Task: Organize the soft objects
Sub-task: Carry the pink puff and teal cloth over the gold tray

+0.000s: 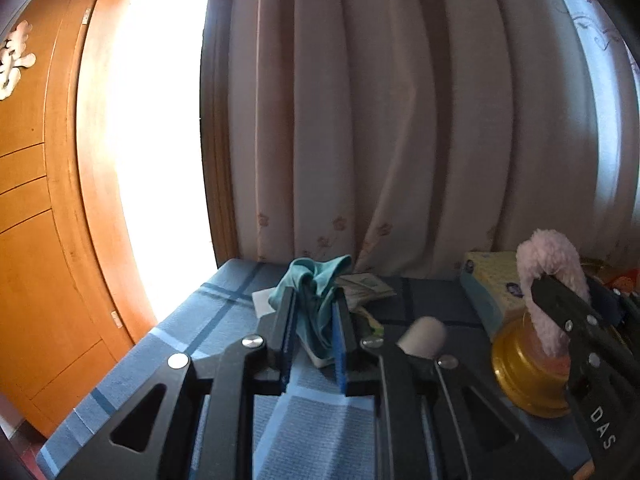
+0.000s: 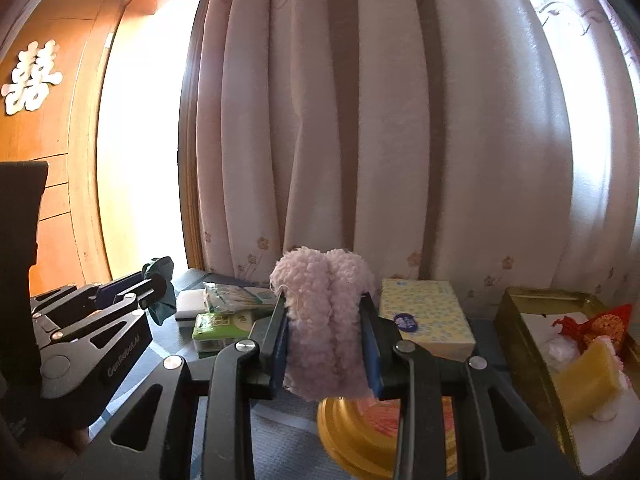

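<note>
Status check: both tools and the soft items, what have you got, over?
Left tool shut on teal cloth. Right tool shut on pink fluffy cloth. Gold tin open at right; round gold lid below right tool.

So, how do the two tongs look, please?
Both tongs, left and right, are black metal linkages with silver round bolts, triangular cut-outs and blue pads inside the fingers. White lettering marks the side of each frame. No sleeves show.
</note>
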`<state>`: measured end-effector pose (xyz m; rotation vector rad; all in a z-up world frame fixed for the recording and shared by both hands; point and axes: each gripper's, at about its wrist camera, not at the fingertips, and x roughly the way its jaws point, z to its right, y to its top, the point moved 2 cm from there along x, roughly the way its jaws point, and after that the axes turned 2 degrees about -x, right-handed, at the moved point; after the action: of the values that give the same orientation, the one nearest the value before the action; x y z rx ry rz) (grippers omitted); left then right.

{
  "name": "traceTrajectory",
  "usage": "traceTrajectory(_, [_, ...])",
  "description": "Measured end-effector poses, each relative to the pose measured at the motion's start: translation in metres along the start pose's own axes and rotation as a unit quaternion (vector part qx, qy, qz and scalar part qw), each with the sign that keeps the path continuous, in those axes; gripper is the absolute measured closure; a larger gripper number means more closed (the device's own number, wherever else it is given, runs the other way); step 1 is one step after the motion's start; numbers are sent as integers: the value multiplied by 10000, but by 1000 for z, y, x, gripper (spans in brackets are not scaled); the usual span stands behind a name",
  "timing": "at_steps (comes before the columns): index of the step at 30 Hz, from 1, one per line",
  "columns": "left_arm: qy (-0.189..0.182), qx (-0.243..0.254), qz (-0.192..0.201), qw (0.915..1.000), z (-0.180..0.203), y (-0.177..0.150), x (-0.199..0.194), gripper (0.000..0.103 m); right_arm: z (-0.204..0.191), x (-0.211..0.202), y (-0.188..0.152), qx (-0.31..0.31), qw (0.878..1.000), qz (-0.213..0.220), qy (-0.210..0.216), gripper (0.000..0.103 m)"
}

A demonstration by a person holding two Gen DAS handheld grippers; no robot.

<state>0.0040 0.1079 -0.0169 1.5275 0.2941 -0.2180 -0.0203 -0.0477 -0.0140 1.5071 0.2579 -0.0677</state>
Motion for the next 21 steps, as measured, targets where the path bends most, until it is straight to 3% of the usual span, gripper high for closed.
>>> traceTrajectory(8, [-1130, -483, 322, 9919, -15, -2, -28, 88, 18, -16, -4, 61, 9993, 240, -268, 69])
traceTrajectory(16, [-965, -328, 275, 9944, -10, -1, -28, 88, 26, -17, -6, 56, 9993, 269, -261, 69])
traceTrajectory(21, [-839, -233, 239, 9959, -2, -2, -32, 88, 41, -10, -7, 352, 9992, 52, -195, 69])
